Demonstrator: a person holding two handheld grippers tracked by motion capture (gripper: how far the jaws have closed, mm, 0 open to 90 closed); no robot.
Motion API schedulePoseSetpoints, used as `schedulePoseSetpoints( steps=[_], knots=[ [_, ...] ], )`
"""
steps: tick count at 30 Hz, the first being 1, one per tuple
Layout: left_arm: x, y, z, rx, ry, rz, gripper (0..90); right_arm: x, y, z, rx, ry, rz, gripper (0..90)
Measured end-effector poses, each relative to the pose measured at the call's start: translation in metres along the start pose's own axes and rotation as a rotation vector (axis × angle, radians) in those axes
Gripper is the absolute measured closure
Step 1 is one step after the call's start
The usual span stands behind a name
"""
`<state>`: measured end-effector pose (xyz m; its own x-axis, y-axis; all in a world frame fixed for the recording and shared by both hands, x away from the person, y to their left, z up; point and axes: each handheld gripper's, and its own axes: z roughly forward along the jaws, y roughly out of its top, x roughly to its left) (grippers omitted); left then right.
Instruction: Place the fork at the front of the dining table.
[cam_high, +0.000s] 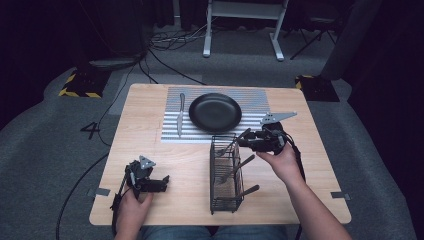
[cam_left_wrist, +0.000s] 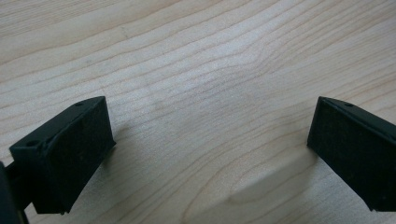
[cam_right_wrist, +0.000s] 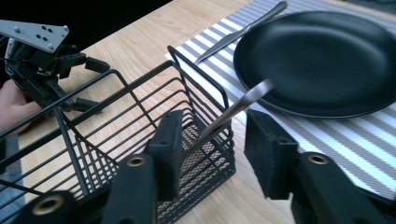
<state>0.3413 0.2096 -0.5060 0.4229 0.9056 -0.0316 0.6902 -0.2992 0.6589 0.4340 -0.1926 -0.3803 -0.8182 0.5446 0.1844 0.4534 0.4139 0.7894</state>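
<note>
Right tongs: (cam_right_wrist: 212, 154) hovering at the far end of the wire caddy (cam_high: 226, 172), jaws part-way apart, with the handle of a utensil (cam_right_wrist: 238, 108) between them. The pads are not pressing on it; gaps show on both sides in the right gripper view. No grip yet.
Utensil: a silver piece standing in the caddy's far compartment, working end down inside the wire and hidden. Its long axis is tilted, not upright; the flat handle tip leans out over the caddy's far rim toward the black plate (cam_high: 215, 112).
Caddy: a black wire basket, long side running from the near edge of the counter (cam_high: 150, 150) toward the far edge, right of the counter's middle. In the high view two more handles poke out of its nearer compartments, leaning toward the right edge.
Plate: on the striped mat (cam_high: 250, 97) at the middle of the far edge, just beyond the caddy.
Knife: (cam_high: 180, 115) lying flat on the mat just left of the plate, long axis running near-to-far.
Left tongs: (cam_left_wrist: 208, 149) down by the near left corner, jaws spread wide over bare wood, grasping nothing.
Hands: the right hand (cam_high: 286, 162) holds its gripper beside the caddy's far right corner; the left hand (cam_high: 131, 210) sits at the near edge.
</note>
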Motion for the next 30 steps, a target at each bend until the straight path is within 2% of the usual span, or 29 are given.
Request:
schedulePoseSetpoints(
  steps=[2, 3, 6, 11, 15, 21, 30],
  knots=[
    [0.0, 0.0, 0.0, 0.0, 0.0, 0.0, 0.2, -0.002, 0.001, 0.002, 0.017, 0.006, 0.019, 64.4],
    [0.0, 0.0, 0.0, 0.001, -0.001, 0.001, 0.2, -0.003, 0.001, 0.003, 0.026, 0.016, 0.043, 69.3],
    [0.0, 0.0, 0.0, 0.001, -0.001, 0.0, 0.2, -0.005, 0.003, 0.002, 0.018, 0.02, 0.065, 73.1],
    [0.0, 0.0, 0.0, 0.001, -0.001, 0.0, 0.2, -0.006, 0.005, 0.006, 0.034, 0.014, 0.069, 80.0],
    [0.0, 0.0, 0.0, 0.001, -0.001, 0.0, 0.2, -0.005, 0.006, 0.006, 0.033, 0.024, 0.075, 81.1],
    [0.0, 0.0, 0.0, 0.001, -0.002, 0.001, 0.2, 0.003, 0.012, 0.002, 0.02, 0.027, 0.036, 86.2],
    [0.0, 0.0, 0.0, 0.0, -0.001, 0.0, 0.2, 0.015, 0.028, -0.009, -0.001, 0.012, -0.028, 86.4]
  ],
)
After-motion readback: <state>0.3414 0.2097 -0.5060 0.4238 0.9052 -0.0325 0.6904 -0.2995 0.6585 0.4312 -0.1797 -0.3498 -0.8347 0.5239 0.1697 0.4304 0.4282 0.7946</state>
